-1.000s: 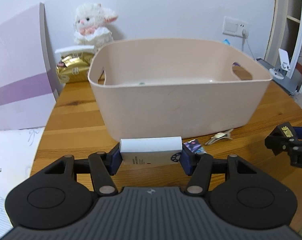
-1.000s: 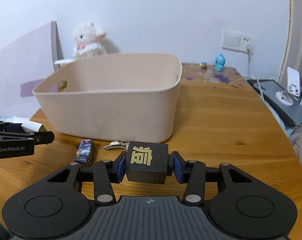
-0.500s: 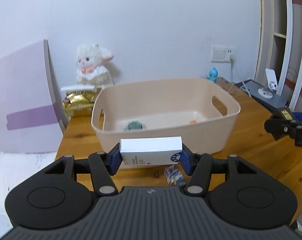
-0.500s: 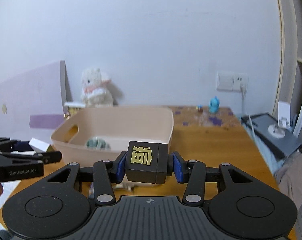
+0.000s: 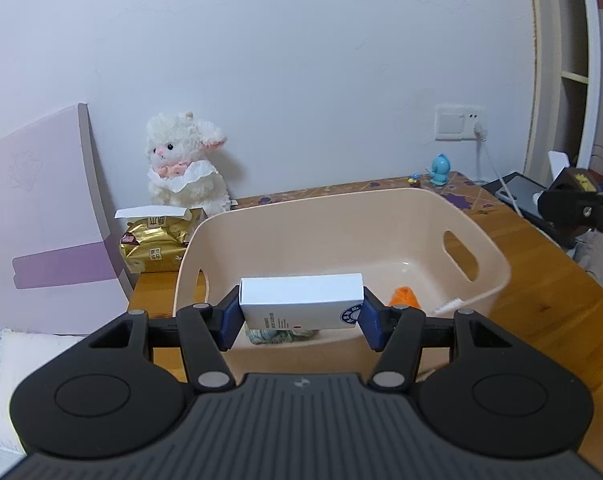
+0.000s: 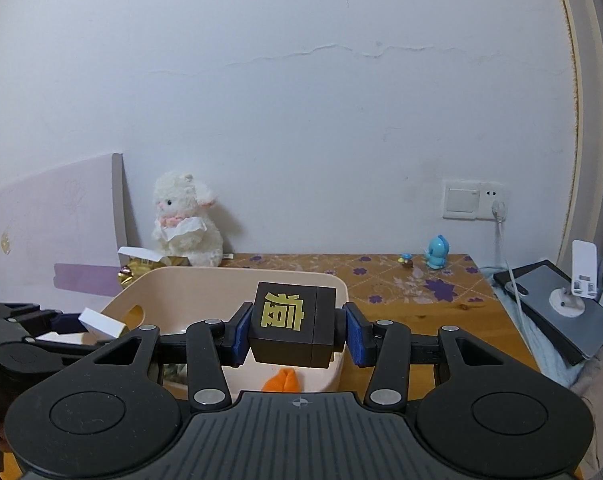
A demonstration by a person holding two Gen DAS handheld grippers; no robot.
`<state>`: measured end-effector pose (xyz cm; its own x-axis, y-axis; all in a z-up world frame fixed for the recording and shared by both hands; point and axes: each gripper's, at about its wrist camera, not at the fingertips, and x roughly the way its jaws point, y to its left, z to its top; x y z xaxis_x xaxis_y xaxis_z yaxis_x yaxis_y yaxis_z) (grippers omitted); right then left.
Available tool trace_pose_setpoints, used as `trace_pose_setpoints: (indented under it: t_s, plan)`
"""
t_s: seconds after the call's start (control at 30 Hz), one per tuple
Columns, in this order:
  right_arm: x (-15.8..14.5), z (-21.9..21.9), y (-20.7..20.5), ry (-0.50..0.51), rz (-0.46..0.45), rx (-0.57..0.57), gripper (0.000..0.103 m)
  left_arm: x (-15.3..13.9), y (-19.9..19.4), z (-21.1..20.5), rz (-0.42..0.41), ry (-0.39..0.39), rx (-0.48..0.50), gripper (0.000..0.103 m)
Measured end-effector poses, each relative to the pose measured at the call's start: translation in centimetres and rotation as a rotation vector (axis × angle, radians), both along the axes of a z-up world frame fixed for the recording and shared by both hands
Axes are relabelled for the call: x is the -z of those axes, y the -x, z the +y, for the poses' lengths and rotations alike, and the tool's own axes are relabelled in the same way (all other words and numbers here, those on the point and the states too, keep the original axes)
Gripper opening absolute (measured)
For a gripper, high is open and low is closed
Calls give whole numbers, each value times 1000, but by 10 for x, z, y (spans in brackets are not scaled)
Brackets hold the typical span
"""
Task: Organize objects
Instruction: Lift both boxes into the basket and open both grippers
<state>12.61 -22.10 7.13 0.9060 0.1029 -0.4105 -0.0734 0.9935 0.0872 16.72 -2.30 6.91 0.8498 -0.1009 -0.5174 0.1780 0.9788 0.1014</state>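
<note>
My left gripper (image 5: 299, 322) is shut on a white box (image 5: 301, 306) and holds it above the near rim of the beige bin (image 5: 341, 236). My right gripper (image 6: 293, 336) is shut on a black box with a gold character (image 6: 291, 330) and holds it above the bin (image 6: 181, 284) near its right side. An orange object (image 5: 403, 296) and a greenish object (image 5: 277, 336) lie inside the bin. The right gripper shows at the right edge of the left wrist view (image 5: 581, 208); the left gripper with the white box (image 6: 101, 322) shows at the left of the right wrist view.
A white plush lamb (image 5: 185, 164) and a gold packet (image 5: 157, 240) stand behind the bin. A pink board (image 5: 41, 220) leans at the left. A blue figurine (image 6: 437, 252), a wall socket with a cable (image 6: 473, 200) and a dark tablet (image 6: 557, 308) are at the right on the wooden table (image 6: 413, 312).
Both grippers have risen from table level, holding their boxes, and now stand above the bin, so its inside shows.
</note>
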Motion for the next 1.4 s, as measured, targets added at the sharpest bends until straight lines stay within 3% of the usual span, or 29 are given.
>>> trace_pose_setpoints:
  t_s: [0.37,0.53,0.63,0.7,0.73,0.8,0.9,0.97,1.1,1.2,1.4]
  plan:
    - [43,10,-70,8,164,-27,44,36,-73,-10,117,-60,-50,60]
    - [63,20,-87,59,228,-39,44,59,-97,-12,195,-89,-85,60]
    - [65,29,-89,119,223,-38,41,67,-105,-8,225,-74,-108,60]
    - [67,30,-92,106,240,-51,41,69,-108,-7,235,-65,-109,60]
    - [67,31,-92,102,241,-52,51,69,-108,-7,240,-70,-109,61]
    - [65,32,-88,103,227,-49,53,68,-109,-8,249,-77,-109,61]
    - [59,31,-80,91,202,-44,67,67,-107,-7,265,-46,-106,62]
    - [52,28,-73,79,181,-39,78,64,-104,-5,261,-26,-108,76]
    - [37,24,-56,70,138,-26,83,49,-93,-5,220,-14,-118,82]
    - [26,22,-40,70,111,-18,96,37,-83,-3,192,-8,-125,88]
    - [11,26,-9,82,99,-16,101,21,-57,-2,159,-17,-141,90]
